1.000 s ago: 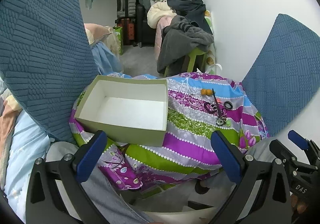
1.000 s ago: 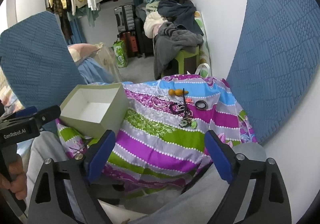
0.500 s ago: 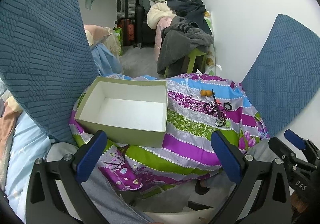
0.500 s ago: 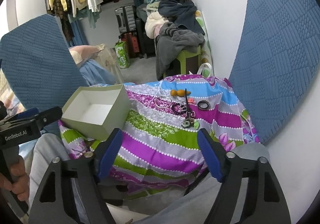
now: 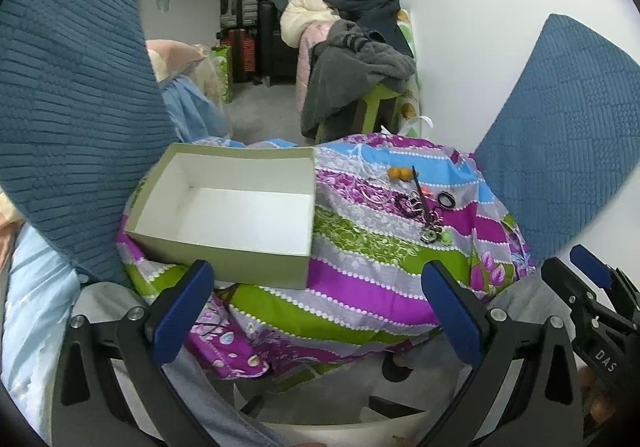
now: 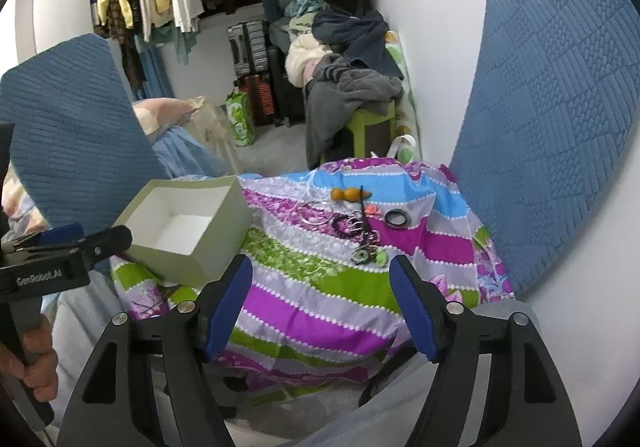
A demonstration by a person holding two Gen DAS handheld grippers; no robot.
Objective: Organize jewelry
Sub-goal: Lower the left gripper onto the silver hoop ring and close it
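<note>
Nothing has been put away yet. The pale green cardboard box [image 5: 224, 207] with white insides sits empty on the bright striped flowery cloth [image 5: 360, 263]. The little heap of jewelry [image 6: 352, 225], with rings, dark beads, two orange beads and a green charm, lies on the cloth, well apart from the box. The left gripper [image 5: 316, 307] has its blue fingers spread wide with nothing between them. The right gripper [image 6: 320, 303] is closing a bit, also with nothing between its fingers. Every piece still needs picking up, I think.

Left gripper [image 5: 316, 307] open; right gripper [image 6: 320, 303] closing, empty.
</note>
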